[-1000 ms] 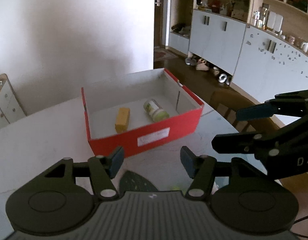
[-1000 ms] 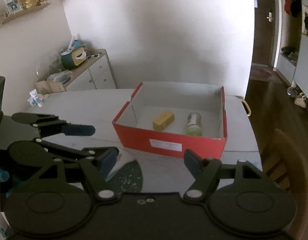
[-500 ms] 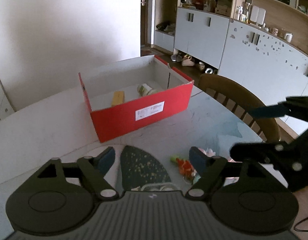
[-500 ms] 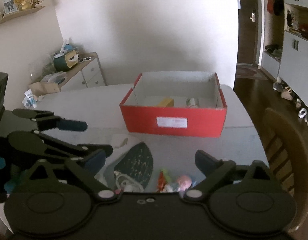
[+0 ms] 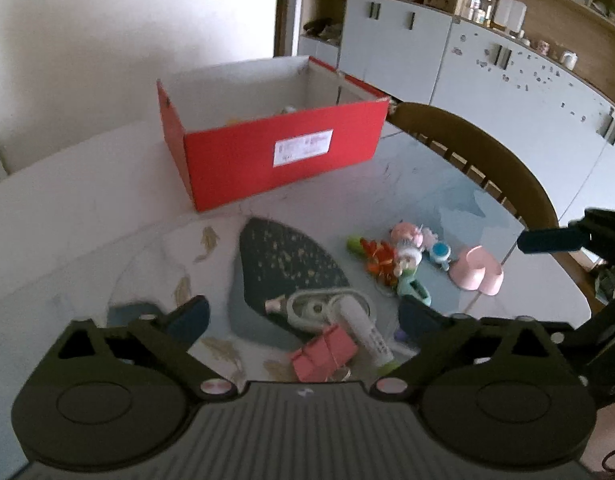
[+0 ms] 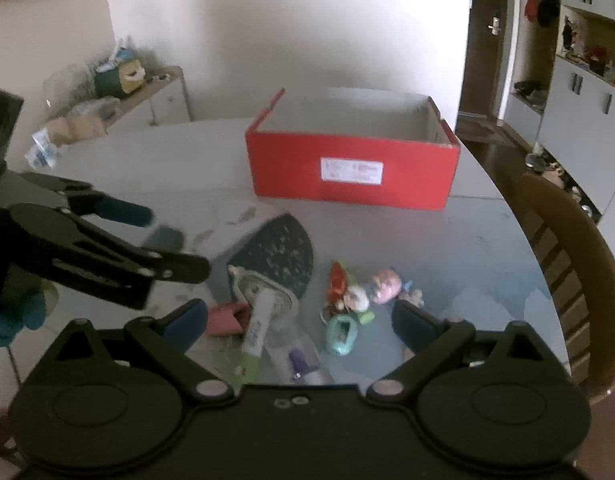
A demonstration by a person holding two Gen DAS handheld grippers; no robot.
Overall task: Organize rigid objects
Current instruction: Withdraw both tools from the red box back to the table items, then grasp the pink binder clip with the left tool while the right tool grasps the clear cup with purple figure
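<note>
A red open box (image 5: 275, 152) stands at the far side of the table and shows in the right wrist view (image 6: 351, 172) too. Near me lies a heap of small things: a white tube (image 5: 365, 330), a pink folded item (image 5: 323, 354), a pink cup-shaped piece (image 5: 477, 270), small colourful toys (image 5: 391, 258) and a teal item (image 6: 339, 330). My left gripper (image 5: 303, 318) is open and empty above the tube and pink item. My right gripper (image 6: 299, 318) is open and empty above the tube (image 6: 257, 328) and toys (image 6: 363, 288).
A dark speckled mat (image 5: 291, 268) lies under the heap. A wooden chair (image 5: 479, 160) stands at the table's right edge. White cabinets (image 5: 507, 80) line the far right wall. A sideboard with clutter (image 6: 119, 92) stands at the far left.
Both grippers have pulled back from the red box towards the near side of the table. The heap of small things has come into view under them. Both stay open.
</note>
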